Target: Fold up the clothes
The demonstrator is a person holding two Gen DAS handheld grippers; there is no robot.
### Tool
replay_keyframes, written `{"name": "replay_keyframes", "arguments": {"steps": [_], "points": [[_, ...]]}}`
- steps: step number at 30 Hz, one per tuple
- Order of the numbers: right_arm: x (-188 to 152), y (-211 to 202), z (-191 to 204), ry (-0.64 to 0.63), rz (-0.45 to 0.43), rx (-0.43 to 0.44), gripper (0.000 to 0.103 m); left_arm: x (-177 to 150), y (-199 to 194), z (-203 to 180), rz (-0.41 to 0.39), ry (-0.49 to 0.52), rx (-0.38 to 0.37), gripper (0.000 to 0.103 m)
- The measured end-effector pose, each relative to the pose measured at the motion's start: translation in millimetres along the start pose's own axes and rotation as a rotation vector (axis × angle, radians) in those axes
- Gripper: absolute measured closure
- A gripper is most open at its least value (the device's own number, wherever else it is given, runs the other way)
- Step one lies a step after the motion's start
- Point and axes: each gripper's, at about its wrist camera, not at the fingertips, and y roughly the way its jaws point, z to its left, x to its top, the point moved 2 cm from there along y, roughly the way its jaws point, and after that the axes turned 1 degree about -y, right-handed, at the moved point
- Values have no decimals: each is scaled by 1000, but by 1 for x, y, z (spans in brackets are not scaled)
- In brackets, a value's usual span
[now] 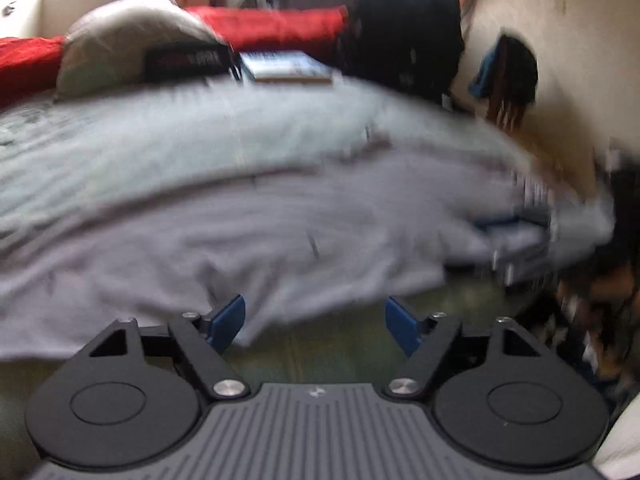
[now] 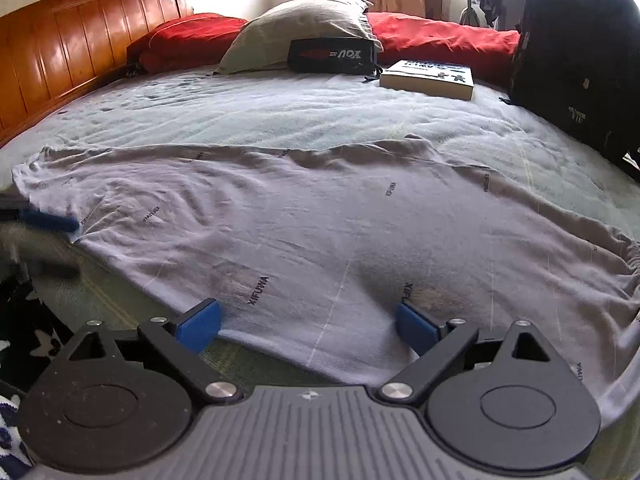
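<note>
Across the bed point(image 2: 280, 116), pale sheet, a lavender-grey shirt point(image 2: 320, 216) lies spread flat, printed with small dark lettering, near hem running along the bed's near edge. Wooden headboard point(image 2: 72, 60) at far left in the right wrist view; two red pillows point(image 2: 440, 40) along the far side, grey pillow point(image 2: 300, 28) between them with a black pouch point(image 2: 334, 56) propped against it. Book point(image 2: 430, 78) flat just right of the pouch. Black backpack point(image 2: 580, 60) upright at the right side of the bed, well apart from the shirt.

Right gripper point(image 2: 308, 326): jaws spread wide, nothing pinched. Hem of the shirt sits between the two blue pads, cloth passing under and ahead of them; pads not pressing on it. Right pad is over the fabric, left pad right at the hem edge. Whether either one touches the cloth I can't tell.

Left gripper point(image 1: 316, 322): also spread, nothing between the pads except the view of the shirt edge and the green mattress side below. Left pad overlaps the shirt edge in the picture, right pad is off the cloth; contact unclear. That view is heavily motion-blurred, details to the right are smeared.

In the right wrist view a blue pad of the left gripper shows at far left, at the shirt's left corner, blurred.
</note>
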Motion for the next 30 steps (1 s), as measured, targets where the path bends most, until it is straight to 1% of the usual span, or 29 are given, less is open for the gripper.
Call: {"name": "replay_keyframes", "arguments": {"steps": [1, 3, 4, 5, 7, 9, 10, 12, 14, 15, 16, 19, 20, 21, 23, 25, 27, 28, 30], "points": [[0, 0, 0, -4, 1, -2, 6, 5, -5, 4, -32, -12, 2, 24], [-1, 0, -1, 0, -1, 0, 5, 10, -2, 16, -34, -23, 68, 25], [-1, 0, -1, 3, -1, 0, 5, 8, 4, 21, -9, -36, 96, 25], [-2, -1, -1, 0, 1, -1, 4, 4, 11, 26, 40, -55, 111, 25], [-3, -5, 0, -8, 6, -1, 4, -5, 17, 28, 79, -48, 122, 26], [-3, -14, -1, -23, -5, 8, 4, -1, 9, 24, 64, 12, 119, 24], [-2, -20, -5, -28, -25, 7, 4, 5, 6, 26, 40, 17, 129, 24], [2, -28, -18, -20, -64, -25, 2, 15, 0, 30, -7, 26, 150, 24], [5, -31, -38, 22, -85, -81, 1, 26, 5, 37, -27, 22, 190, 24], [5, -31, -50, 49, -88, -99, 1, 29, 10, 42, -36, 13, 196, 24], [1, -29, -60, 76, -81, -114, 1, 30, 15, 47, -27, -5, 198, 23], [-21, -22, -88, 156, 3, -198, 1, 16, 37, 63, 48, -88, 224, 22], [-31, -24, -96, 184, 7, -203, 0, 14, 36, 65, 26, -84, 215, 22], [-36, -30, -98, 202, -21, -189, 0, 16, 34, 63, 32, -75, 220, 22], [-37, -40, -103, 223, -34, -167, 0, 23, 32, 59, 50, -64, 237, 22], [-29, -45, -110, 216, -65, -193, 0, 33, 31, 51, 46, -46, 256, 22], [-18, -47, -119, 206, -101, -217, 0, 42, 31, 42, 22, -13, 230, 22], [-14, -44, -126, 210, -110, -224, 0, 45, 34, 36, 11, 3, 204, 21], [-10, -37, -140, 223, -114, -241, 0, 48, 43, 29, 4, 20, 177, 21]]}}
